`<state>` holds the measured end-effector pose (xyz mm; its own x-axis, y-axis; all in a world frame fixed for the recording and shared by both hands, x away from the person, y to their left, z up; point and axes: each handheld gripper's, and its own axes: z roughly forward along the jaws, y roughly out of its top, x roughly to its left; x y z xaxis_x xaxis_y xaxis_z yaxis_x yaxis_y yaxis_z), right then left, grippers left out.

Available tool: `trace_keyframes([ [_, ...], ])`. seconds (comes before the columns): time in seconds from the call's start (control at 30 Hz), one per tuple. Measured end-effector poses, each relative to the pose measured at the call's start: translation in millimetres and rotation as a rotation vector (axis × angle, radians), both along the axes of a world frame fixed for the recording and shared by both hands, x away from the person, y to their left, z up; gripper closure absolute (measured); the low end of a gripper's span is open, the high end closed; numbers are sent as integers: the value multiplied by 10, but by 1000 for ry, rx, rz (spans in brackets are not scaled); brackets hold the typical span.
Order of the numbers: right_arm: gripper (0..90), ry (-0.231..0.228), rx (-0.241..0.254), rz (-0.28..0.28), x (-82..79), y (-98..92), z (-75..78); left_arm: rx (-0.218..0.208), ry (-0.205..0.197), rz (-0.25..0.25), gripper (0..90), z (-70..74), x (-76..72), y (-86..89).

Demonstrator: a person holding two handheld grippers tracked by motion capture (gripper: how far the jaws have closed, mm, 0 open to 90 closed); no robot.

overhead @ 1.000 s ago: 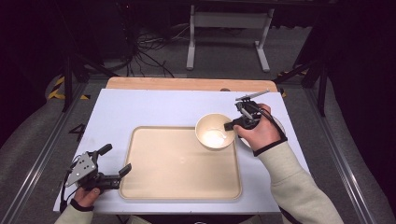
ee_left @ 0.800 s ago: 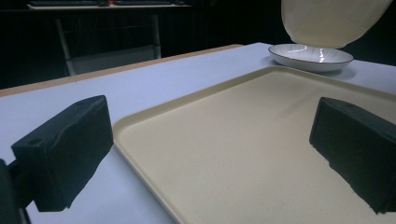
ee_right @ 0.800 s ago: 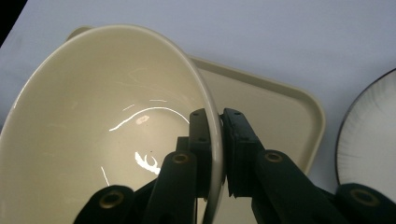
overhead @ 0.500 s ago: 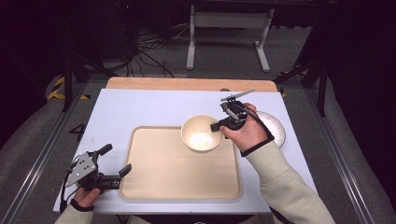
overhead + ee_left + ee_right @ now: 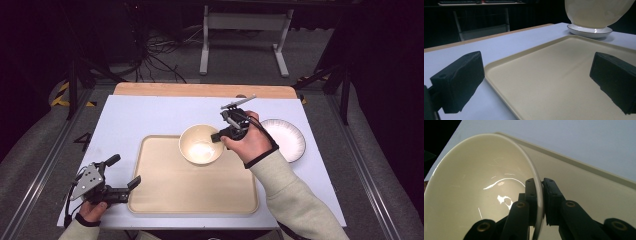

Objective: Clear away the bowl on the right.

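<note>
On the white table (image 5: 150, 112), my right gripper (image 5: 226, 135) grips the bowl (image 5: 201, 144) by its rim, now shifted from beside the plate (image 5: 286, 139) to above the tray (image 5: 190, 185). So I'd lower it next; my left gripper (image 5: 124, 172) rests unclenched, holding nothing

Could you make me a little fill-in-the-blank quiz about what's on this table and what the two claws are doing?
1. The right claw is clamped on the rim of the cream ____.
2. The bowl is held above the beige ____.
3. The left claw is ____, with nothing between its jaws.
4. To the right of the tray lies a white ____.

Missing words: bowl; tray; open; plate
</note>
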<state>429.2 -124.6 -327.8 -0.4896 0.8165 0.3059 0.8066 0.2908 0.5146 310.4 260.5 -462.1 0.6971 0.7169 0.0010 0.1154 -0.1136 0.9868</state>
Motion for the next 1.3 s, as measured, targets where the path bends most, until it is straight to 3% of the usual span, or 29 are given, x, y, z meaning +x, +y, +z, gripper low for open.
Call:
trace_keyframes([
  [0.37,827,9,4,3,20,89,-136,1,-1,-2,2,0,0,-1],
  [0.97,827,86,5,-12,91,168,-543,4,-3,-2,2,0,-2,-2],
  [1.3,826,110,0,-10,98,199,-677,1,-4,0,2,-1,-4,-5],
])
